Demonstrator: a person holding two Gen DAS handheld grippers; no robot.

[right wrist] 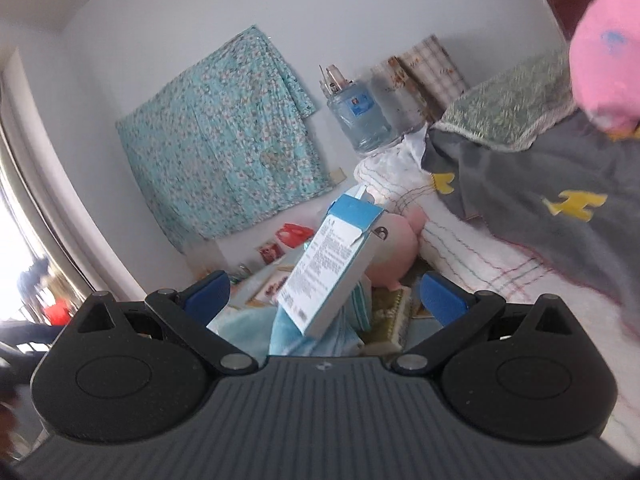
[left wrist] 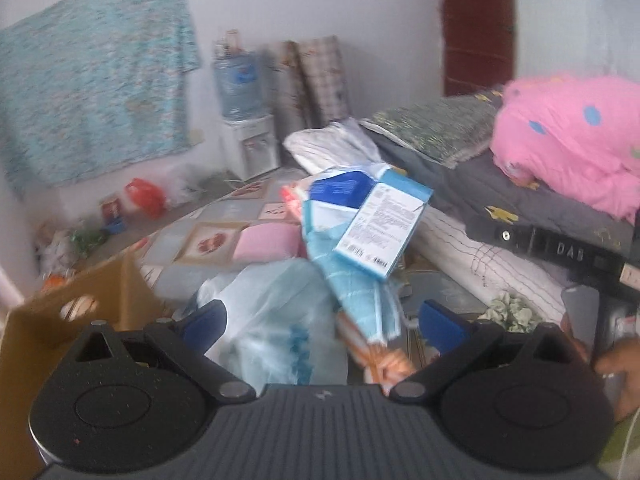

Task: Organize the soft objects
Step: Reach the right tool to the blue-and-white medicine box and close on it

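My left gripper (left wrist: 326, 324) is open over a pile on the floor mat. Between its blue fingertips (left wrist: 208, 324) lie a pale plastic bag (left wrist: 276, 320) and a light blue striped cloth (left wrist: 356, 292). A blue and white carton (left wrist: 380, 224) leans on that cloth. My right gripper (right wrist: 326, 298) is open too, with the same carton (right wrist: 328, 268) and blue cloth (right wrist: 296, 332) between its fingers, untouched by the pads. A pink plush (right wrist: 392, 248) sits behind the carton, and a pink cushion (left wrist: 264, 240) lies on the mat.
A cardboard box (left wrist: 80, 312) stands at the left. A bed on the right carries a grey blanket (left wrist: 520, 204), a green pillow (left wrist: 436, 124) and a pink quilt (left wrist: 568, 140). A water dispenser (left wrist: 244, 120) stands by the wall. A hand (left wrist: 616, 364) shows at the right edge.
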